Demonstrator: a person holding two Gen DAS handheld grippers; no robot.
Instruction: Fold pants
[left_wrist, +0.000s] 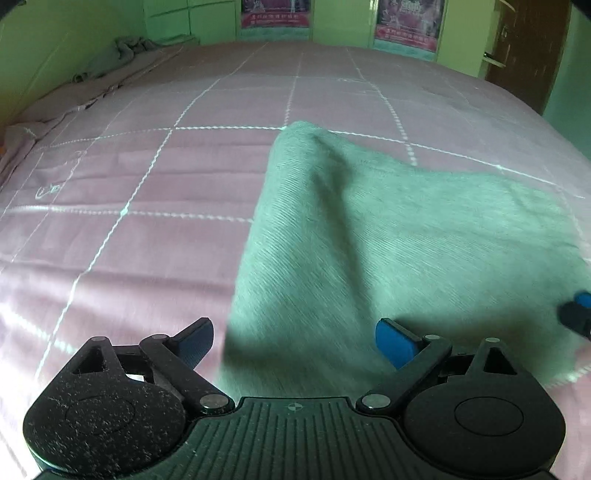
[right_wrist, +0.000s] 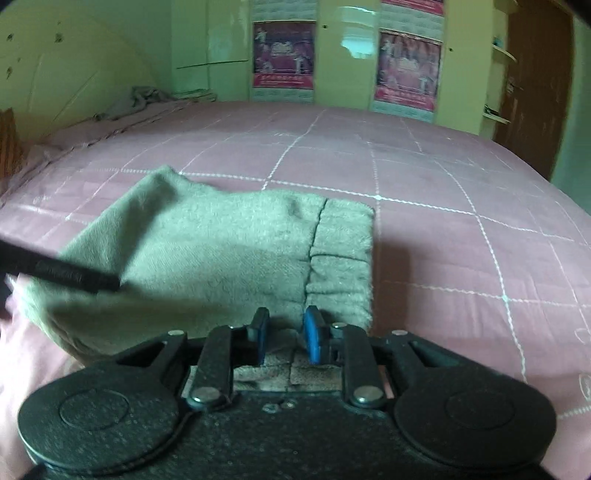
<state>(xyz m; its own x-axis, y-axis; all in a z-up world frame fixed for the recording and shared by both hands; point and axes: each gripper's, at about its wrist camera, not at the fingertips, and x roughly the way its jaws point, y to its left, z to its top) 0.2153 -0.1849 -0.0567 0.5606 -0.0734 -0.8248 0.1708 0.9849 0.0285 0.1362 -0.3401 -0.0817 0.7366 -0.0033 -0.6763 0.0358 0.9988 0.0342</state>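
Grey-green pants (right_wrist: 207, 254) lie folded on the pink quilted bedspread (right_wrist: 424, 236), elastic waistband (right_wrist: 341, 258) to the right. Left gripper (left_wrist: 295, 341): jaws spread wide over the near edge of the cloth, gripping nothing. Right gripper (right_wrist: 286, 334): jaws narrow, cloth between the pads; actual pinch can't be confirmed. Crumpled grey cloth (right_wrist: 142, 96) at the far left corner, posters (right_wrist: 283, 59) on the cabinet doors behind.
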